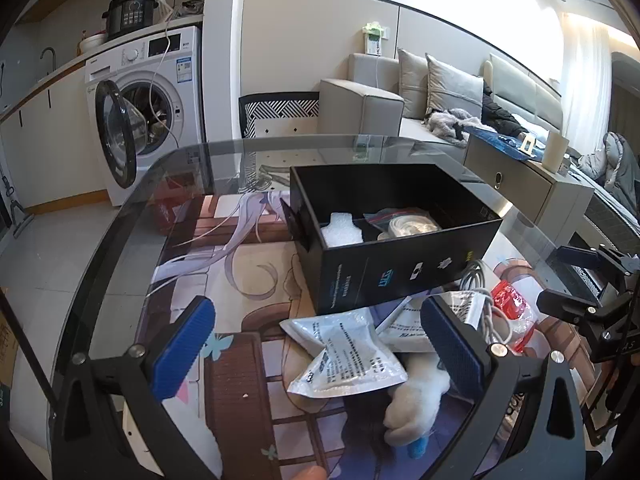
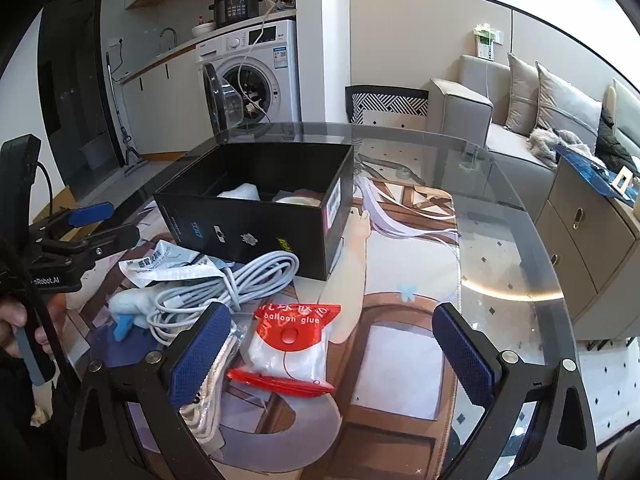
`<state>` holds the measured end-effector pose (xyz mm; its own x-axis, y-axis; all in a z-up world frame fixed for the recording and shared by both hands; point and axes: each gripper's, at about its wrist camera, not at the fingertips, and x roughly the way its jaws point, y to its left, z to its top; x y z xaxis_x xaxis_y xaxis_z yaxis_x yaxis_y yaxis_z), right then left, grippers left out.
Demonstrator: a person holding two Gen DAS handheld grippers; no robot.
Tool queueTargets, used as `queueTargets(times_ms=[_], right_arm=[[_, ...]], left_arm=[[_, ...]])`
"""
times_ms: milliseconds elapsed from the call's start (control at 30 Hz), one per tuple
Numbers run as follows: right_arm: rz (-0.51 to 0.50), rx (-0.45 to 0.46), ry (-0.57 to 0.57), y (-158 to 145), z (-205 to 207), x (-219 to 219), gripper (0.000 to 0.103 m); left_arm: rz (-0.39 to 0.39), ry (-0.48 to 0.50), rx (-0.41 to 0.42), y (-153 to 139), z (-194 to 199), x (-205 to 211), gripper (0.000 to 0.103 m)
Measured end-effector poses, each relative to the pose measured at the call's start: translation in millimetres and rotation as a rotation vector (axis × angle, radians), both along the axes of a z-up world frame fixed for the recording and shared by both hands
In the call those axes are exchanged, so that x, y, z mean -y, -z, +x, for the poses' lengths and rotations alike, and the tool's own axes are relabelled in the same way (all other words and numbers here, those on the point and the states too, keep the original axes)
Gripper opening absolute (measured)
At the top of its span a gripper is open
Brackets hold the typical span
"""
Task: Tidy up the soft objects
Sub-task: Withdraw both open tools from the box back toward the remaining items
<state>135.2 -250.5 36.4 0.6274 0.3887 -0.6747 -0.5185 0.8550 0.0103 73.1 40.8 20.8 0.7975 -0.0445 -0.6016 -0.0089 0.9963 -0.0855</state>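
Nearest the left gripper (image 1: 320,344) — fingers spread wide, gripping nothing — lie a white printed pouch (image 1: 344,356) and a white plush toy (image 1: 416,404) on the glass table (image 1: 120,240). Right gripper (image 2: 332,352) likewise spread wide, empty, above a red balloon-glue packet (image 2: 292,344). Just beside it lies a coiled white cable (image 2: 240,284) — touching the open black box (image 2: 260,216), which holds white foam and a bagged item.

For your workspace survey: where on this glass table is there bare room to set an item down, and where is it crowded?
Free: the printed mat right of the black cardboard box, toward the glass table's sofa-side rim, and left of the box toward the washing machine. Crowded: in front of the box, where silver foil packets, coiled white cable, red balloon-glue bag and white plush overlap.
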Motion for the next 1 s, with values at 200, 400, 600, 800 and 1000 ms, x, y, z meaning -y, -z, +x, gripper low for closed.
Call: queueTargets(times_ms=[200,400,600,800,1000], right_arm=[[-0.003,-0.047,0.017,10,6,0,0.102],[-0.015,-0.074,0.018,19,9,-7,0.102],[-0.040,-0.111,0.045,31,16,-11,0.102],[-0.054,-0.111,0.067,33,21,-6,0.102],[-0.049,-0.121,0.053,35,21,-7,0.102]], left_arm=[[-0.021,-0.011,-0.031,3,5,-7,0.103],[-0.038,-0.031,-0.078,13,10,-12,0.103],[-0.016,-0.033,-0.105,18,12,-10,0.103],[-0.013,-0.029,-0.130,23,16,-9,0.103],[-0.010,-0.025,-0.148,28,18,-7,0.103]])
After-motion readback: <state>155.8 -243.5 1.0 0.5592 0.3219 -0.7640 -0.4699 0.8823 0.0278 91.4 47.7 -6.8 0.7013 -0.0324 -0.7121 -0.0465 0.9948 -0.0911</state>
